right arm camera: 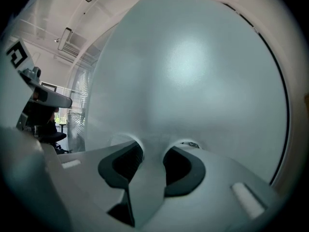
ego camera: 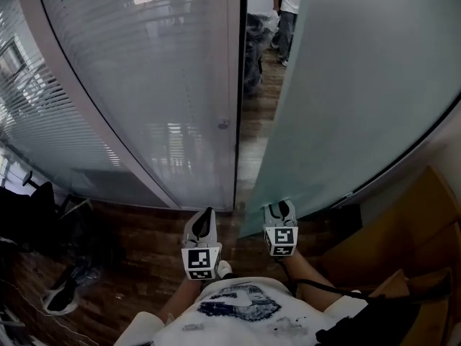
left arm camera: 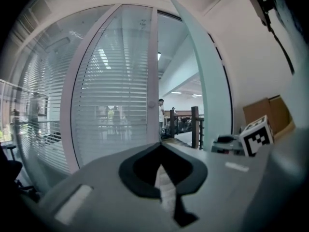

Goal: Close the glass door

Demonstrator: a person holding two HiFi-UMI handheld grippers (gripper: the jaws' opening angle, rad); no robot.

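Left gripper (ego camera: 207, 211) is held low before the doorway, pointed roughly level. Its jaws are seen closed tip to tip, with nothing caught between them. It is not in contact with anything.

At far left a black chair (ego camera: 29, 211) is seen on the dark wood floor (ego camera: 137, 240), and a shoe (ego camera: 61, 298) lies near it. A fixed glass wall (ego camera: 79, 121) backed by blinds (ego camera: 158, 63) fills the left half. It is bounded on its right by a pale frame post (ego camera: 234, 85), and a small round fitting (ego camera: 223, 124) is set on that post.

Between the post and the door's free edge a narrow gap is left, so the door is ajar, not shut. Through the gap more wood floor is seen, and a person (ego camera: 289, 9) in a white top stands well beyond it.

Right gripper (ego camera: 281, 206) is held just right of the left one, also roughly level. Its jaws are spread apart with nothing gripped. The tips are placed right at the frosted face of the glass door (ego camera: 360, 85), low and near its free edge. Actual contact cannot be confirmed. The right gripper view is filled by that frosted pane. The door is swung out toward the right, away from the post.

At far right a cardboard box (ego camera: 425, 229) is seen beside the wall.
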